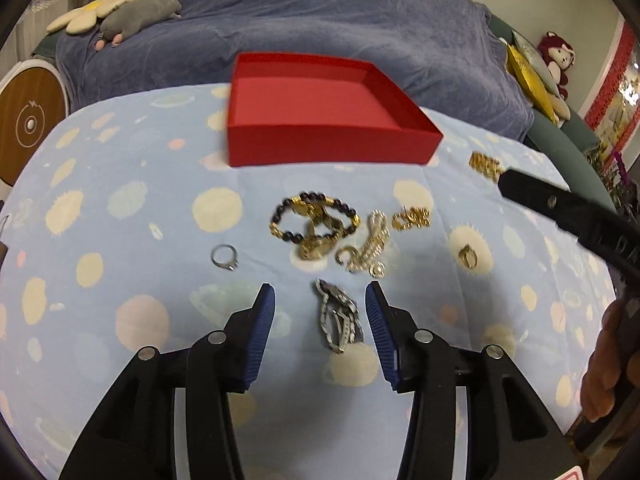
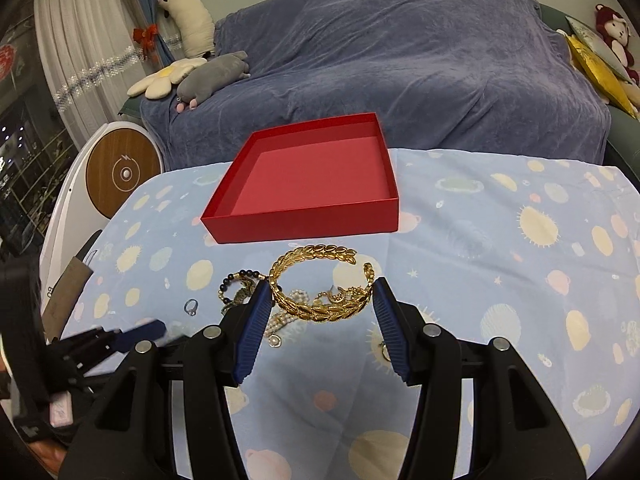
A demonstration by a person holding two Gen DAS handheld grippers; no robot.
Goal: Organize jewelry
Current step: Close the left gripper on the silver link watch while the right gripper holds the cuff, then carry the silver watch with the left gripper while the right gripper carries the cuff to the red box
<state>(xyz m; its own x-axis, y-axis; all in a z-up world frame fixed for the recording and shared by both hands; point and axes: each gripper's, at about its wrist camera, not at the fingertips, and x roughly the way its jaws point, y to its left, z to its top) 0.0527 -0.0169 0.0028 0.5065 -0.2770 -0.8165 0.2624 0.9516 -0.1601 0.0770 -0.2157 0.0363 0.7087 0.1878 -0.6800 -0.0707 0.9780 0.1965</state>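
The right gripper is clamped on a gold leaf-patterned open bangle, its blue ribbed pads pressing the bangle's two sides and holding it above the light-blue planet-printed cloth that covers the table. The left gripper stands with its jaws apart and nothing between the pads; a silver link-band watch lies crumpled on the cloth in line with the gap. Whether the pads touch it cannot be told. Just beyond the watch, near the middle of the cloth, sits a tangle of pieces: a dark-bead and gold bracelet, a pearl and gold chain and a small gold ornament. A silver ring with a stone lies alone toward the left edge, a small gold ring toward the right edge. The shallow red cardboard box, with nothing in it, rests at the far edge of the cloth, in front of a sofa under a blue-grey throw.
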